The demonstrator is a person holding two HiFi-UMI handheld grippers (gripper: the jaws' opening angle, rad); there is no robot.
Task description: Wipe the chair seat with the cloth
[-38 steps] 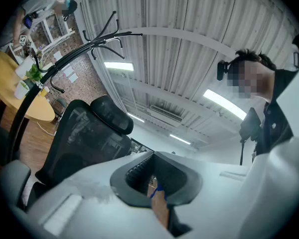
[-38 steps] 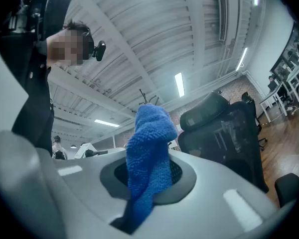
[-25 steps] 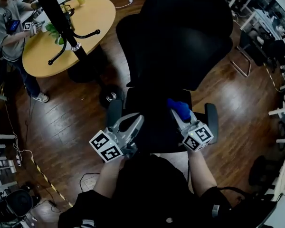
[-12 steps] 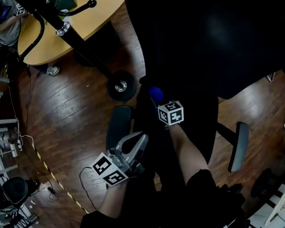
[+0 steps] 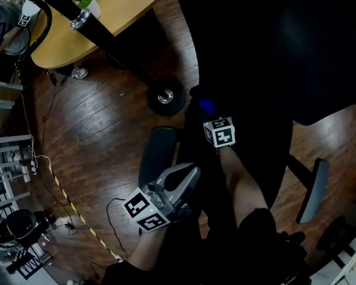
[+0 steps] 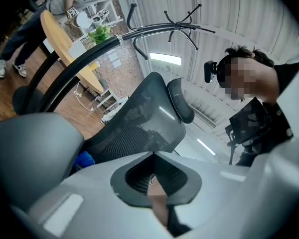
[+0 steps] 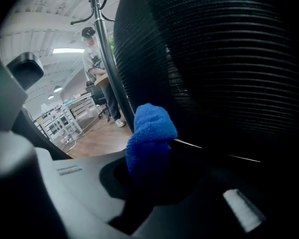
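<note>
— Two hand-held grippers over a black office chair, seen from above. What does the right gripper (image 7: 148, 166) carry?
— A blue cloth (image 7: 150, 133), bunched up and pinched between its jaws. In the head view the cloth sits at the rear left of the chair seat (image 5: 267, 153), just below the backrest (image 5: 273, 40). In the right gripper view it is right beside the backrest's ribbed mesh. The seat is very dark, so whether the cloth presses on it cannot be made out.
— And the left gripper (image 5: 191, 173)?
— Its jaws are closed tip to tip with nothing between them. It is held low at the seat's front left, beside the left armrest (image 5: 157, 156), pointing towards the chair.
— What lies around the chair?
— A dark wooden floor (image 5: 101, 135). At upper left is a round wooden table (image 5: 121, 10). A black coat stand (image 5: 113, 47) slants across the view, its pole ending at a round foot (image 5: 165, 97) near the chair. The right armrest (image 5: 313, 189) shows at lower right. In the right gripper view a person (image 7: 93, 59) stands by the table, well away
</note>
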